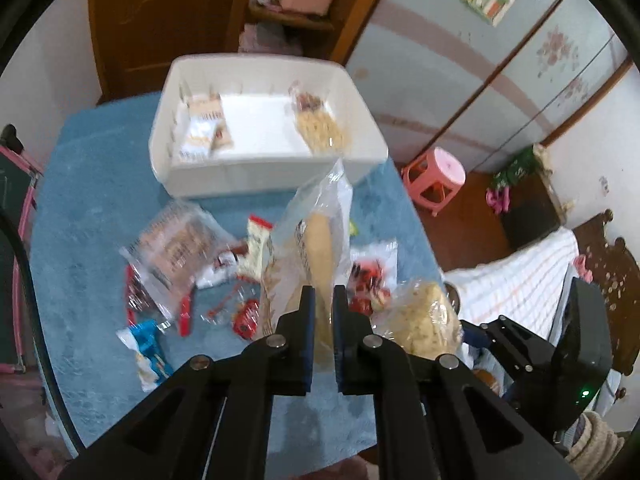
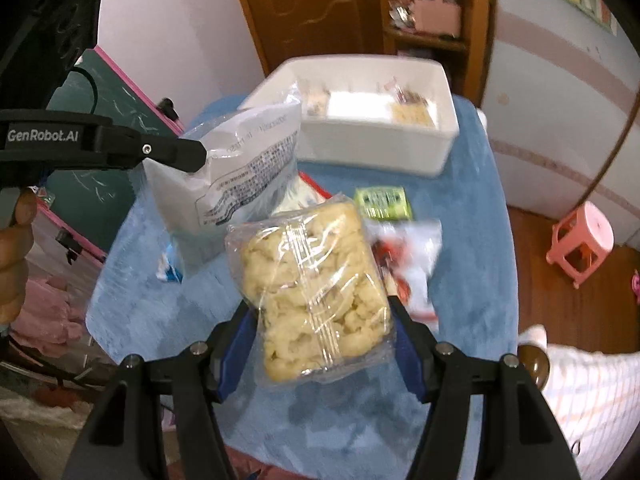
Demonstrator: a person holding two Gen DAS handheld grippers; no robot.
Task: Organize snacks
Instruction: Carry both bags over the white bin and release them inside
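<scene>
Snacks fill both tools: the left gripper (image 1: 323, 300) is pinched tight on a clear bag with a pale bread stick (image 1: 320, 236) inside, and the right gripper (image 2: 322, 332) clamps, half open, across a wrapped puffed rice cake (image 2: 312, 292), both held above the blue-covered table (image 1: 80, 216). Beyond them loose packets (image 1: 176, 256) lie scattered on the cloth, and the white bin (image 1: 256, 176) at the far edge already holds a few. To do this well, I would carry each bag level over the rim, one at a time, and release low into the bare middle so nothing crushes.
</scene>
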